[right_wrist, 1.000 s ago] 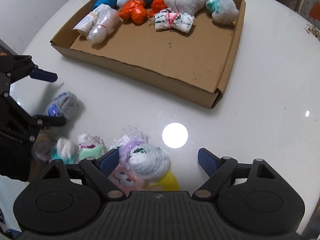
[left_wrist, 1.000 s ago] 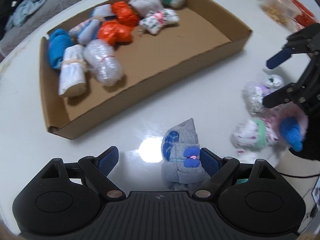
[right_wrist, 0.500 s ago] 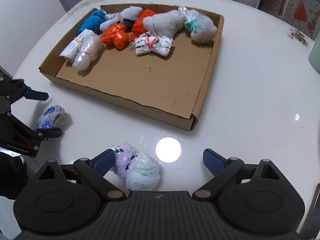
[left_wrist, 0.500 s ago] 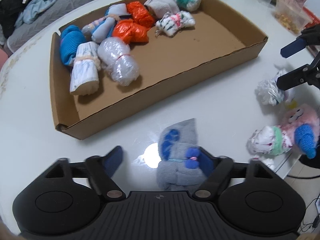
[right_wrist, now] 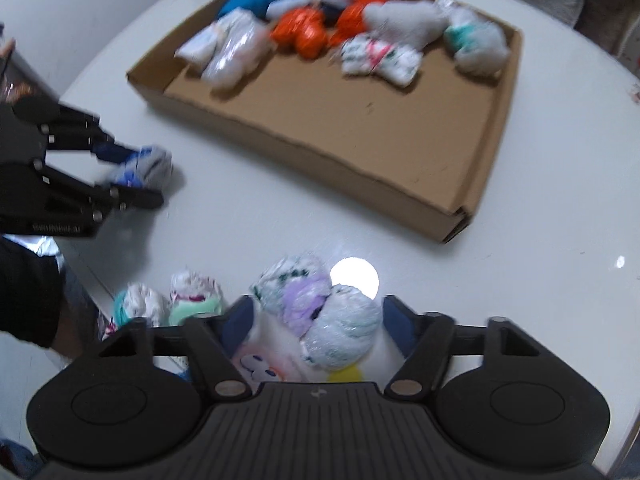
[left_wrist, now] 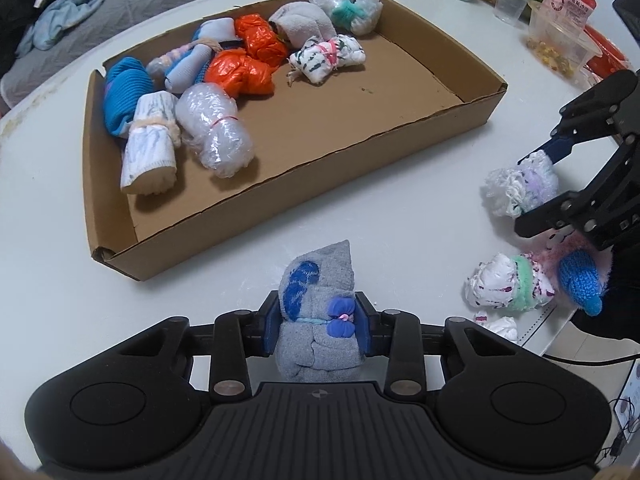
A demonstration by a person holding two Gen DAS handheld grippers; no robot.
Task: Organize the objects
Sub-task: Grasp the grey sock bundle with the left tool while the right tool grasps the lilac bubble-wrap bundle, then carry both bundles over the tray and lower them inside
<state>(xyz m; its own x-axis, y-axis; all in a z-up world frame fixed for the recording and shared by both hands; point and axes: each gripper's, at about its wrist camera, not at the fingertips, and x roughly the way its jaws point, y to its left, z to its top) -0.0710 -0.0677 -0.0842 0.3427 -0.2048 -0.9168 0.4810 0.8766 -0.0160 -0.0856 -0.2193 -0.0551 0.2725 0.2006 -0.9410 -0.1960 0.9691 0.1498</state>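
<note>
A: Cardboard tray [left_wrist: 460, 118] on white table [left_wrist: 360, 216]. Contents?

B: Bundles crowded along far and left walls: blue roll [left_wrist: 124, 96], white roll tied with cord [left_wrist: 150, 148], clear plastic-wrapped roll [left_wrist: 216, 132], two orange bundles [left_wrist: 244, 72], grey sock bundle [left_wrist: 304, 26], white patterned bundle [left_wrist: 328, 58], teal-banded bundle [left_wrist: 352, 10]. Near half bare cardboard.

A: Left gripper [left_wrist: 318, 320]?

B: Pads pressed on both sides of grey rolled sock with blue bow [left_wrist: 318, 304], just outside tray's near wall.

A: Right gripper [right_wrist: 318, 320]?

B: Half closed around white-and-lilac bundle [right_wrist: 320, 308], blurred; contact with pads not certain. Green-banded bundle [left_wrist: 510, 280] and pink plush [left_wrist: 576, 248] near it at table edge.
</note>
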